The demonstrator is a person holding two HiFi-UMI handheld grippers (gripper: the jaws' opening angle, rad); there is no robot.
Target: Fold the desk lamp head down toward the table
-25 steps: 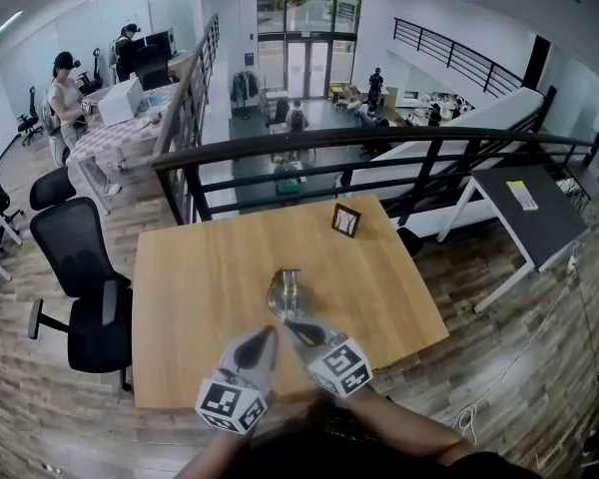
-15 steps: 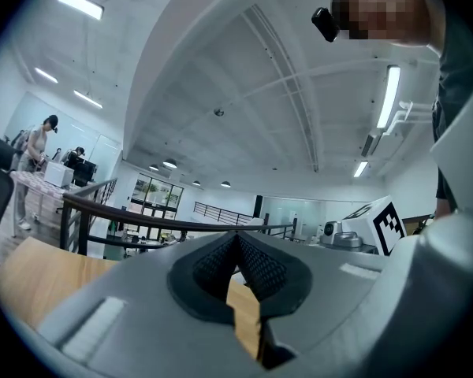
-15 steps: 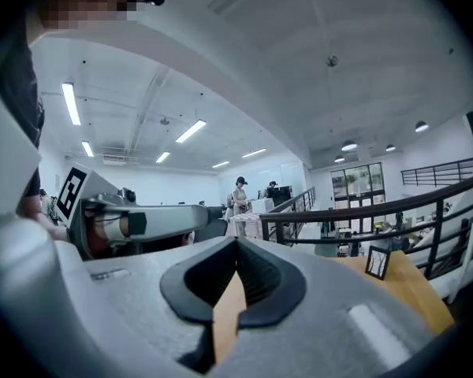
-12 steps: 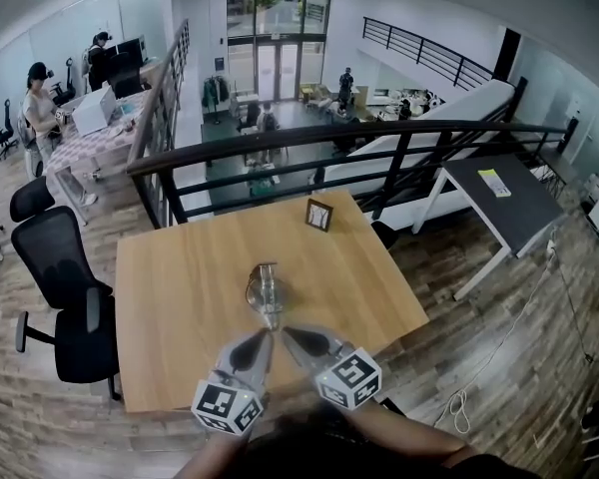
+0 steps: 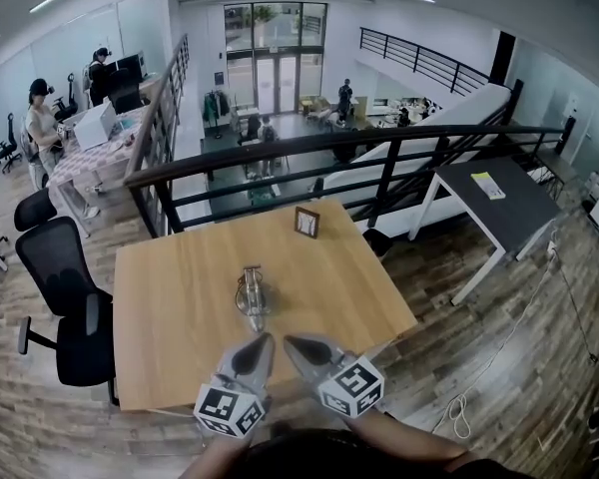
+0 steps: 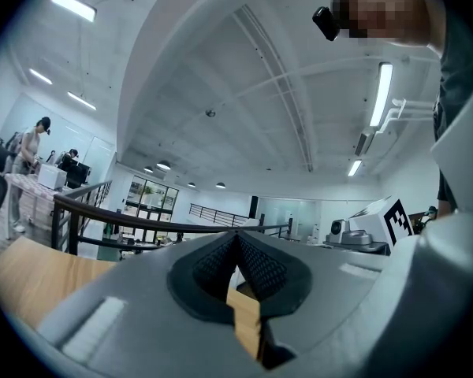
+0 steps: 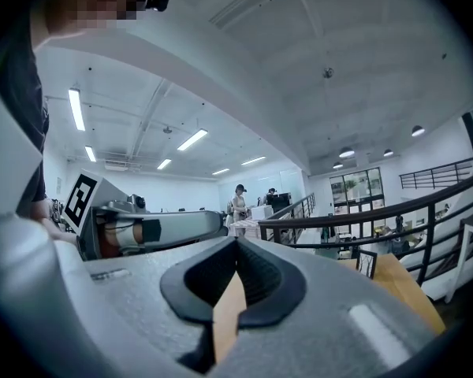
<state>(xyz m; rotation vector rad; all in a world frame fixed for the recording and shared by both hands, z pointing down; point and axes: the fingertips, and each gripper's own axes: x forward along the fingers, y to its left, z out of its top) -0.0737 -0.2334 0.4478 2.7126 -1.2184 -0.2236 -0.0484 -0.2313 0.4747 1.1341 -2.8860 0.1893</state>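
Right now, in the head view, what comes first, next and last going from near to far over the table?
left gripper and right gripper side by side → desk lamp → small picture frame → black railing

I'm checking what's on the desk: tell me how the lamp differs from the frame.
The lamp sits mid-table, while the frame stands near the far edge, by the railing. The lamp is silvery metal with a round part, and the frame is a dark-edged square with a pale centre. Both rest on the wooden table, well apart from each other.
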